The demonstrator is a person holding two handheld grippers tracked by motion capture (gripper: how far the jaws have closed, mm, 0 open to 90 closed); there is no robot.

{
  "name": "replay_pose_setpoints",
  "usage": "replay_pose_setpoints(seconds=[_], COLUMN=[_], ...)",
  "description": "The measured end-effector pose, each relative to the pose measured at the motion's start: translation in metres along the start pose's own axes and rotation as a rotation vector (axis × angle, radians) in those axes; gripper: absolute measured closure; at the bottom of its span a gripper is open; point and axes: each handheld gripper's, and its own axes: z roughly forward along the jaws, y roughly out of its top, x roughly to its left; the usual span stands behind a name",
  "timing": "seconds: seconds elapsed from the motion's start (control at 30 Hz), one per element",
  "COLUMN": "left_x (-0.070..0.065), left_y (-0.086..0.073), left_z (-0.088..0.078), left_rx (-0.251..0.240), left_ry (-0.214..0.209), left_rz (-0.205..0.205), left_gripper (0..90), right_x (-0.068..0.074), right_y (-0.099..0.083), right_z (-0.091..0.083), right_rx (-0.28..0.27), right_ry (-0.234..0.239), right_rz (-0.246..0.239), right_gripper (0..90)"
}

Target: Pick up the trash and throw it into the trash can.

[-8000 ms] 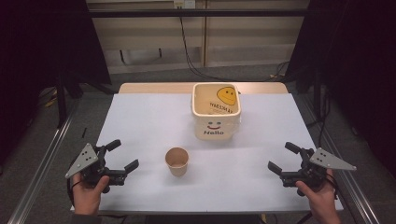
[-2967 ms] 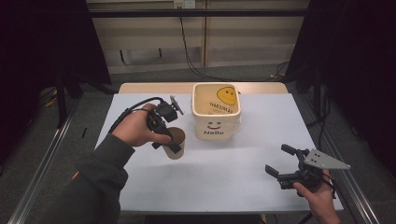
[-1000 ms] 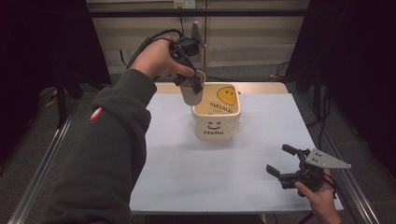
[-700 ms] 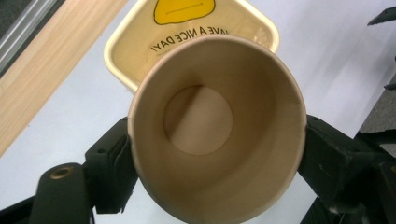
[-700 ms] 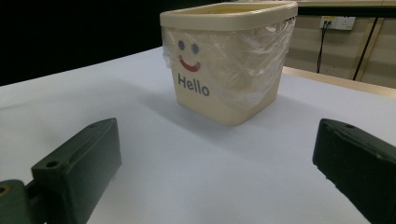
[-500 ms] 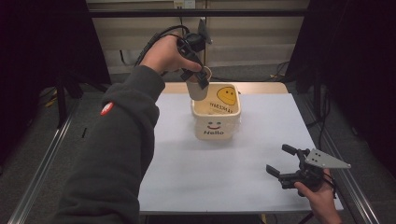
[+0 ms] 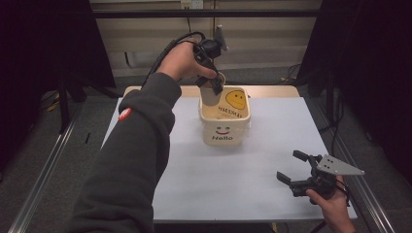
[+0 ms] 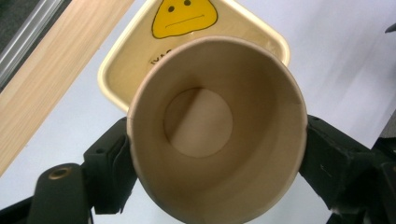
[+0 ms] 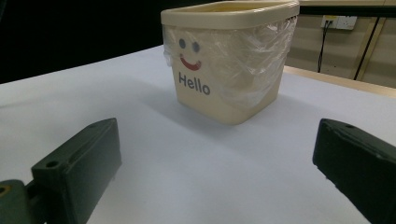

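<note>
My left gripper (image 7: 213, 85) is raised over the back left part of the cream bin (image 7: 224, 128) and is shut on a brown paper cup (image 7: 212, 93). In the left gripper view the cup (image 8: 215, 126) shows its empty inside, mouth toward the camera, squeezed between both jaws. The bin's rim (image 8: 112, 81) and a yellow face (image 8: 187, 14) lie beneath it. The bin (image 9: 224, 70) has a smile, the word "Hello" and a plastic liner. My right gripper (image 7: 292, 166) rests open near the table's front right corner, and its jaws (image 9: 215, 172) hold nothing.
A white sheet (image 7: 272, 145) covers the table, with a wooden strip (image 7: 272, 91) along the far edge. Metal rails (image 7: 43, 179) run beside the table on the floor. Cables hang by the back wall.
The left gripper took the cup from the table, lifted it and carried it back to the bin. In the last second it shifted slightly right over the bin. The right gripper stayed put.
</note>
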Motion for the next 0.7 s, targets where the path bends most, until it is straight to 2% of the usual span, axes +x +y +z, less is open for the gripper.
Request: replay_pose_setpoints(seconds=[0.07, 0.1, 0.23, 0.27, 0.37, 0.5, 0.57, 0.7], left_x=[-0.001, -0.001, -0.003, -0.002, 0.000, 0.000, 0.002, 0.003], left_y=[0.000, 0.002, 0.003, 0.003, 0.002, 0.001, 0.001, 0.001], left_z=[0.004, 0.010, 0.021, 0.026, 0.032, 0.036, 0.036, 0.037], left_rx=[-0.005, -0.003, 0.005, 0.016, 0.004, 0.013, 0.016, -0.010], left_ry=[-0.001, -0.005, -0.006, -0.009, -0.007, -0.009, -0.006, 0.005], left_rz=[-0.013, -0.001, -0.006, 0.007, 0.001, -0.005, 0.007, 0.002], left_gripper=[19.9, 19.9, 19.7, 19.7, 19.6, 19.3, 19.1, 17.9], right_x=[0.000, 0.000, 0.000, 0.000, 0.000, 0.000, 0.000, 0.000], right_y=[0.000, 0.000, 0.000, 0.000, 0.000, 0.000, 0.000, 0.000], right_z=[0.000, 0.000, 0.000, 0.000, 0.000, 0.000, 0.000, 0.000], right_rx=[0.000, 0.000, -0.003, -0.002, -0.003, 0.001, 0.001, 0.002], right_ry=[0.002, 0.002, 0.004, 0.002, 0.002, -0.002, 0.004, 0.003], right_rz=[-0.001, -0.002, -0.002, 0.001, 0.000, -0.005, -0.005, -0.004], right_gripper=[0.7, 0.7, 0.7, 0.7, 0.7, 0.7, 0.7, 0.7])
